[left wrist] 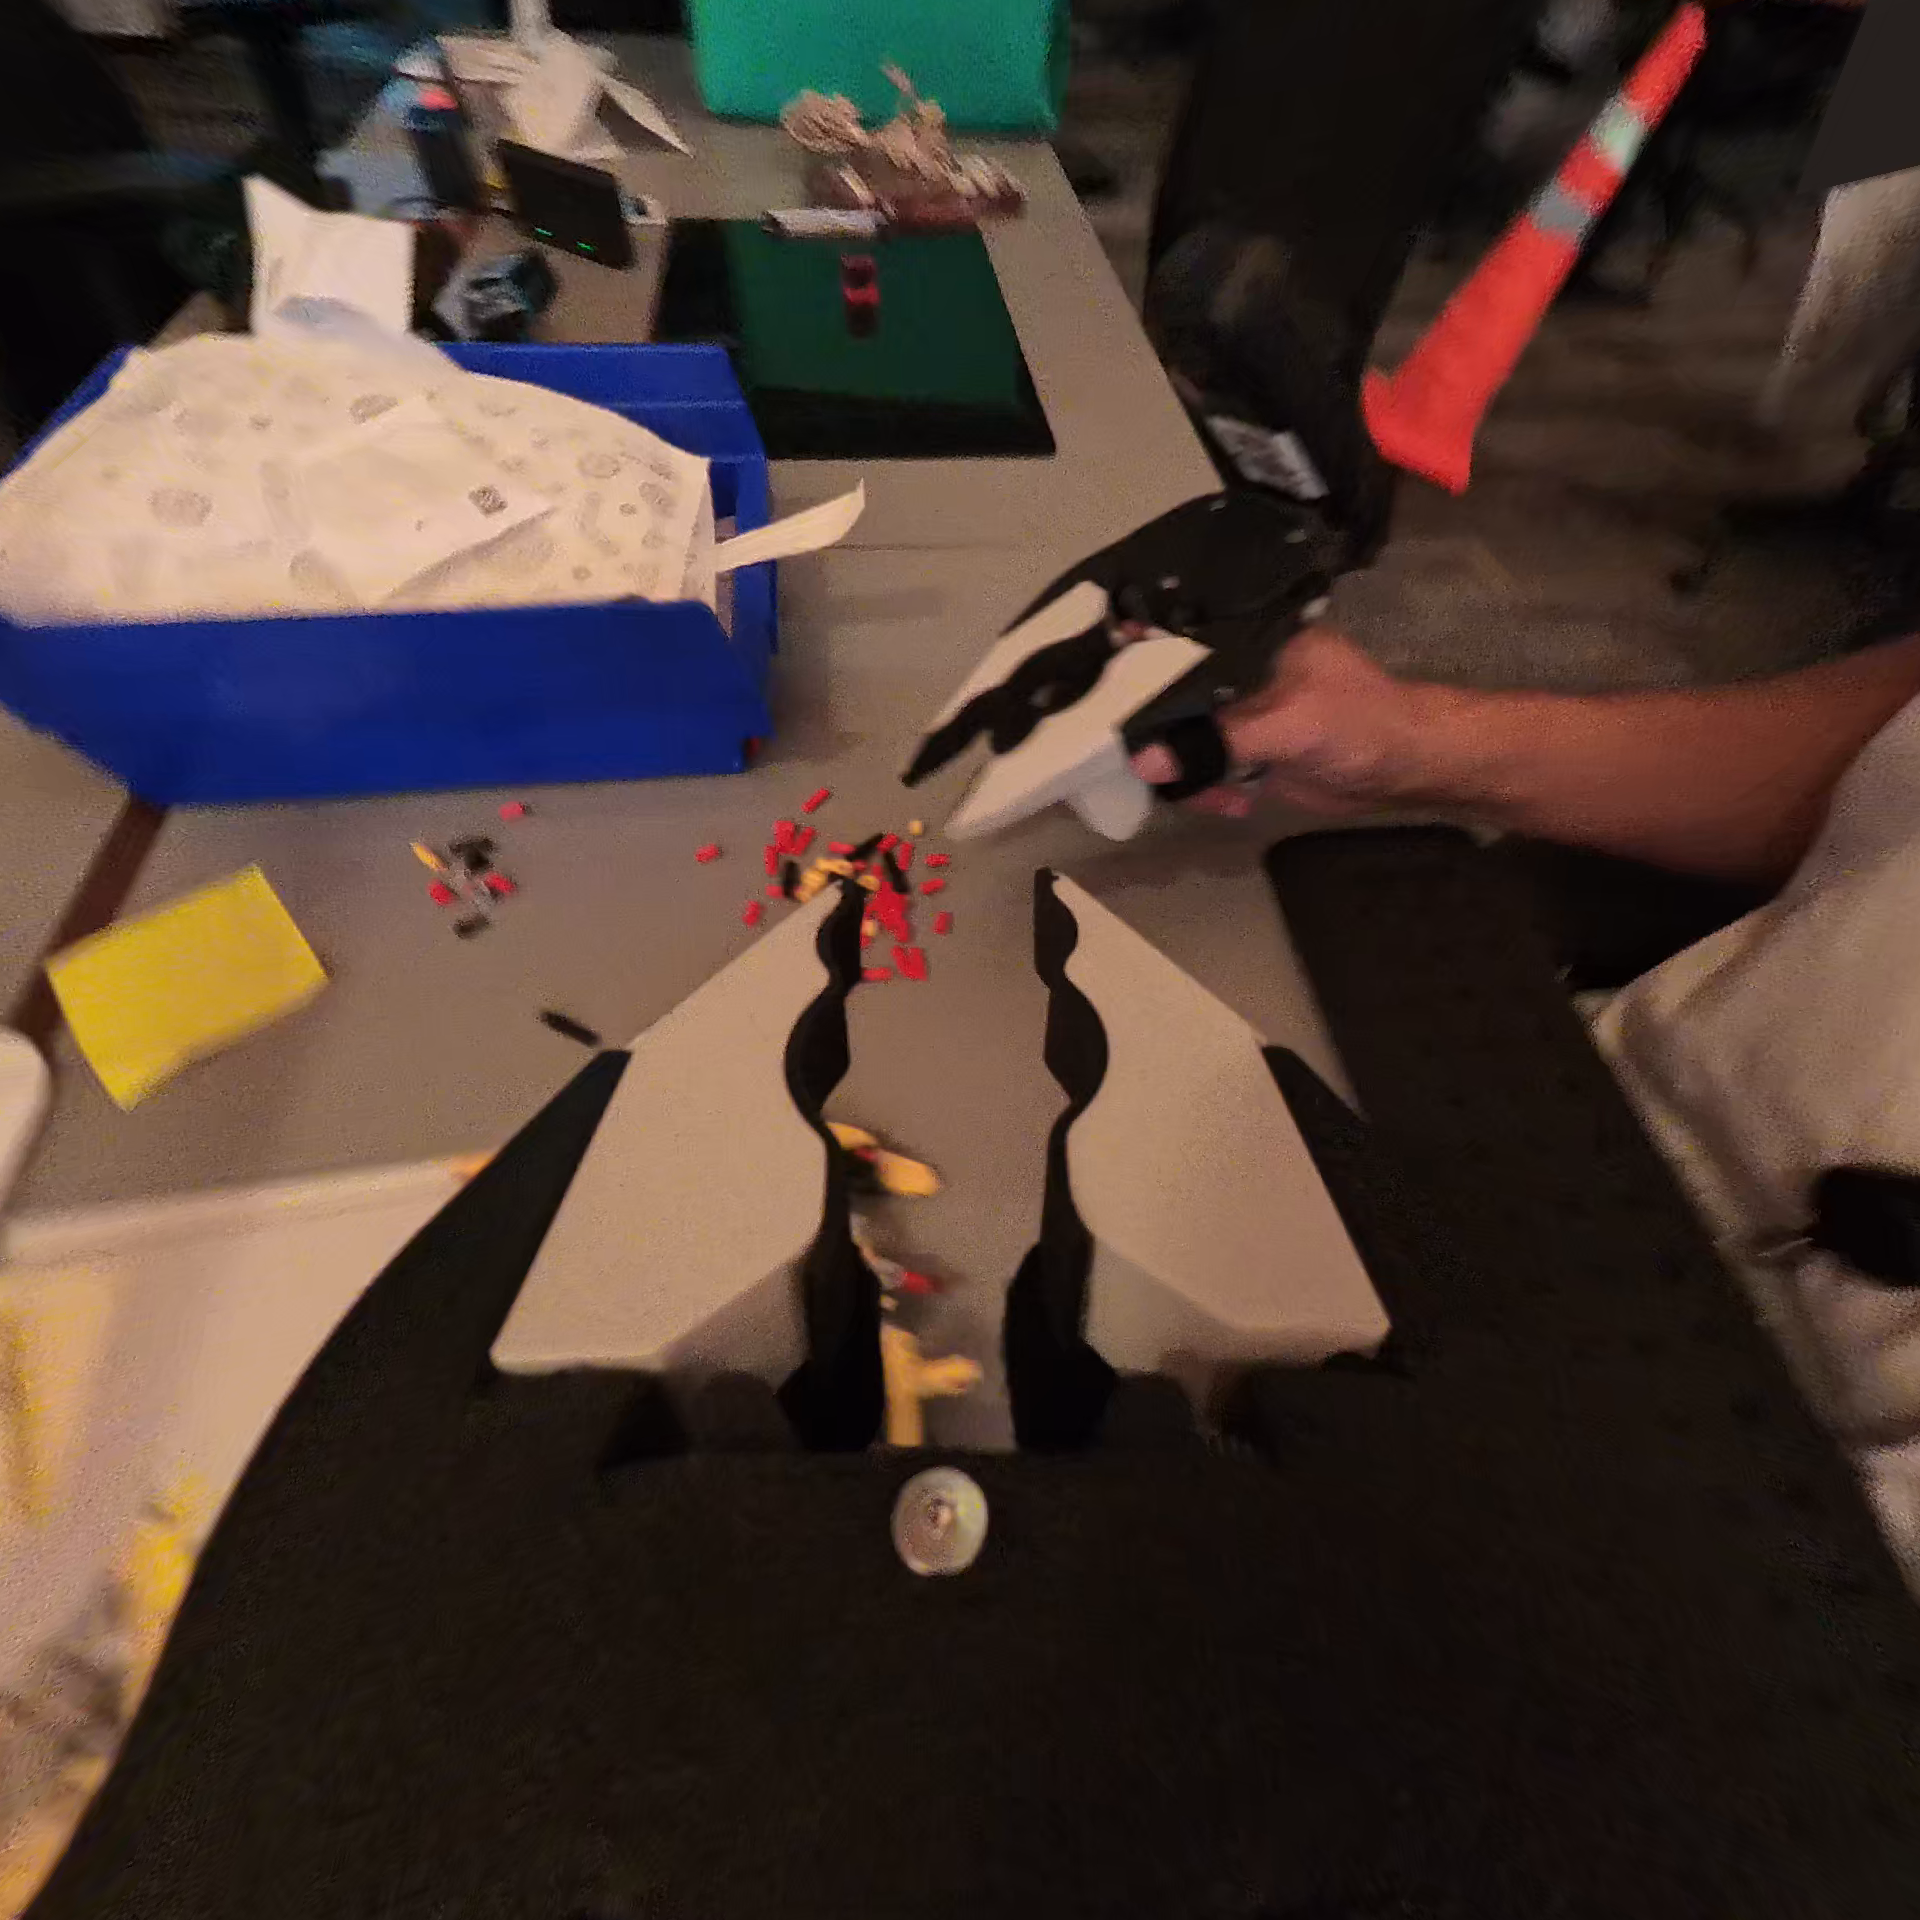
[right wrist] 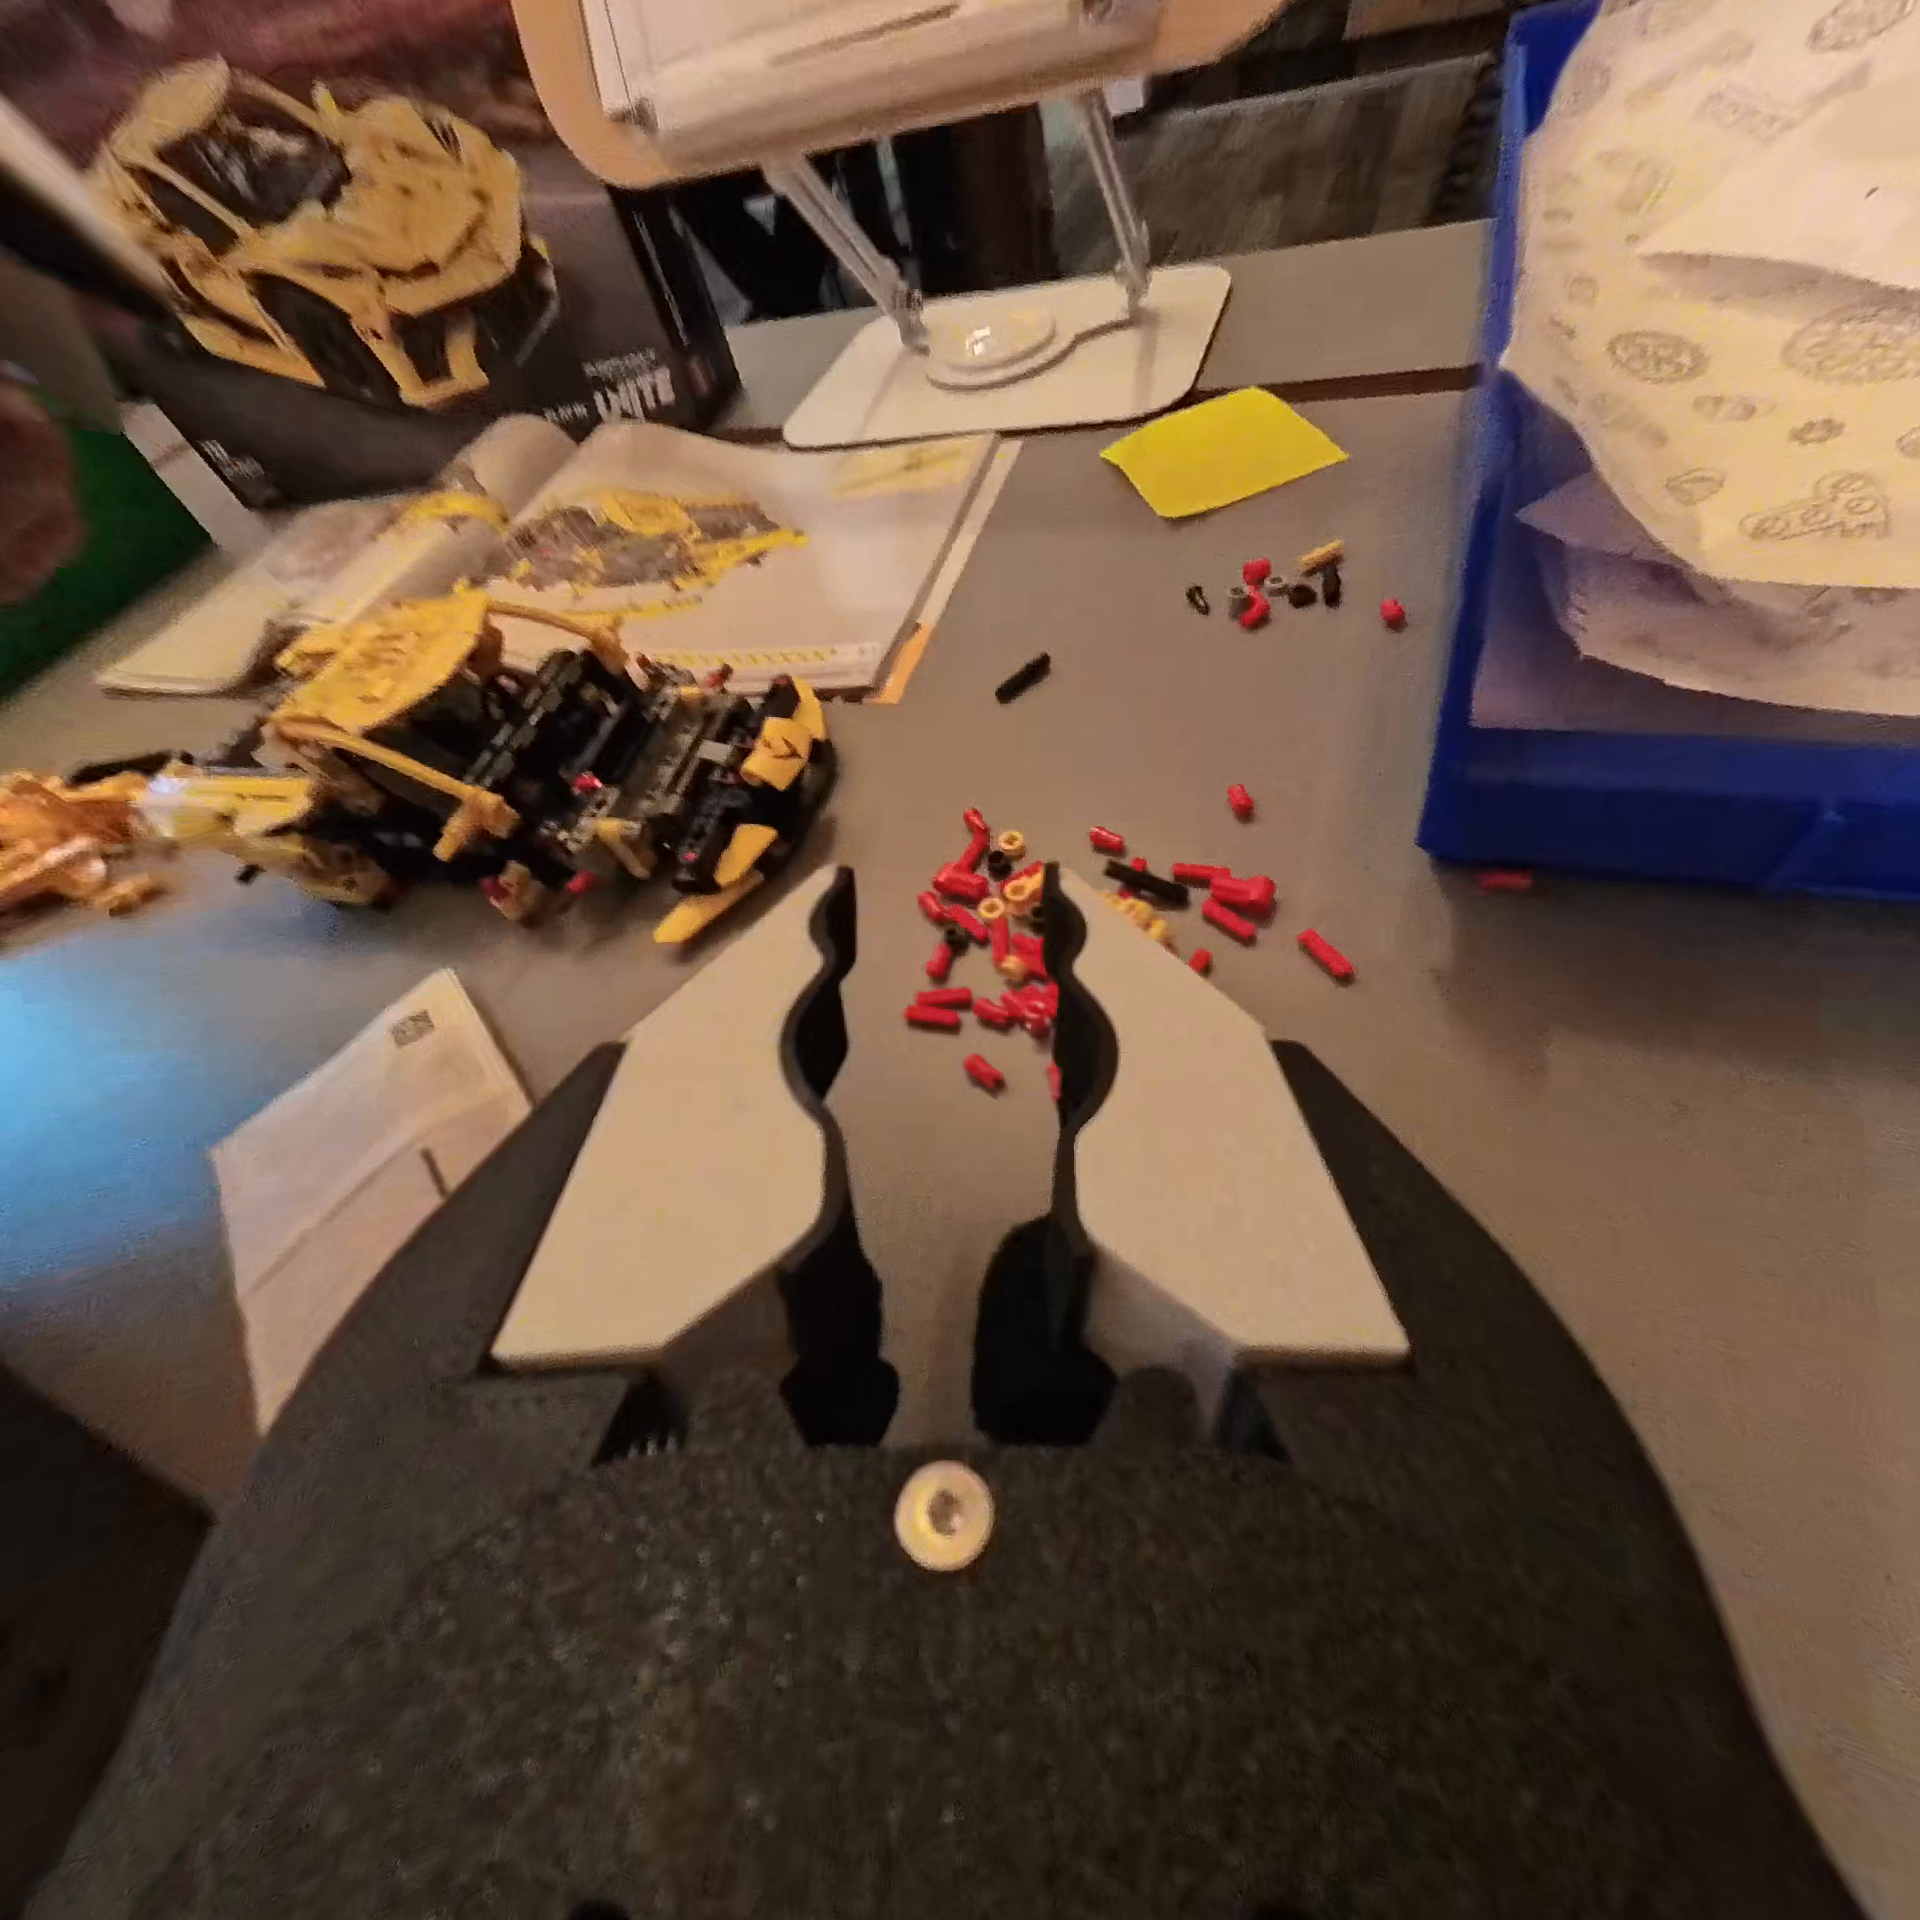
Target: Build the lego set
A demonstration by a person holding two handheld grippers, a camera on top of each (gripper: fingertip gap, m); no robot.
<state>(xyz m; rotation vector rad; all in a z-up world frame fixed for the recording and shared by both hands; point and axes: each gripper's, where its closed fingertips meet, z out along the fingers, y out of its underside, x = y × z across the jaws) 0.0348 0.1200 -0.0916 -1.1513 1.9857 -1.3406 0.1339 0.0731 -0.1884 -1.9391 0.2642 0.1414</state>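
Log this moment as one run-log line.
left gripper: open, empty | right gripper: open, empty, at pile of small red pins | yellow-black partly built car: untouched

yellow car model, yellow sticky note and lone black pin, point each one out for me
yellow car model (right wrist: pixel 540 769), right wrist view, on its black middle frame.
yellow sticky note (right wrist: pixel 1224 452), right wrist view, on the middle of the sheet.
lone black pin (right wrist: pixel 1022 677), right wrist view, on the middle of its shaft.

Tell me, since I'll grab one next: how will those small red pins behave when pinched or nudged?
The red pins look short and round, so a nudge would probably roll them. They seem light and rigid, likely to slip from the broad fingers. Lying crowded together, neighbours may scatter.
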